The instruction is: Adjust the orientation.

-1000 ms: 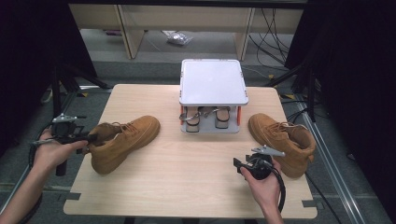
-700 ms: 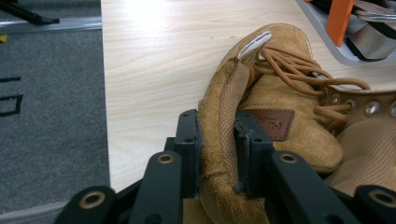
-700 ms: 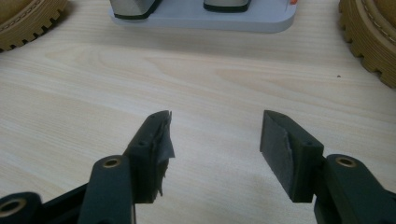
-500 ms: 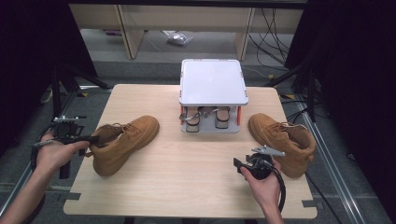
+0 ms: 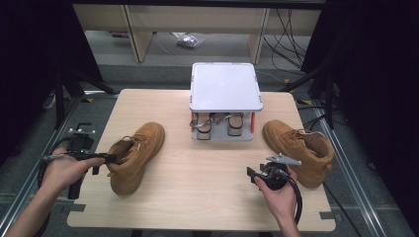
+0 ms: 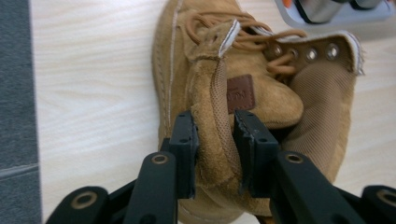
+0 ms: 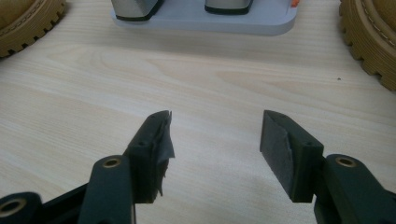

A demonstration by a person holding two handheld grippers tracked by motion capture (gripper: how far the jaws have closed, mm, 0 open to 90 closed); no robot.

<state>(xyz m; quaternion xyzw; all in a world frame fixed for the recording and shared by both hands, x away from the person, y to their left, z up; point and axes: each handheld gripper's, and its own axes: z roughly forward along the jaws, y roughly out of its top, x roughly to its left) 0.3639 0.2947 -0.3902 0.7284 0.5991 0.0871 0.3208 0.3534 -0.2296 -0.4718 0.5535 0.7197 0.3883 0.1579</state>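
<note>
Boot: the left boot (image 5: pixel 132 157) lies on the table (image 5: pixel 197 197) at its left side, toe pointing toward the rack (image 5: pixel 226 98), heel nearest the person.
Second boot: the right boot (image 5: pixel 299 150) sits at the table's right side, just beside the right gripper (image 5: pixel 252 174) but not touched by it.
Left gripper: the left gripper (image 6: pixel 215 140) has its 2 jaws clamped on the boot's suede collar at the back of the ankle, one jaw outside and one inside the opening.
Right gripper: it hovers low over bare wood between the 2 boots, jaws spread wide and holding nothing.
Rack: a grey 2-level stand at the table's far middle, white top plate, small shoes underneath.
Handling: I'd judge the boot fairly heavy in the lugged sole and soft up top; the collar folds where pinched, so it may sag or swing if lifted by it alone.
Where to hold: the heel collar works for dragging; the stiff sole edge or heel counter looks firmer for lifting.
</note>
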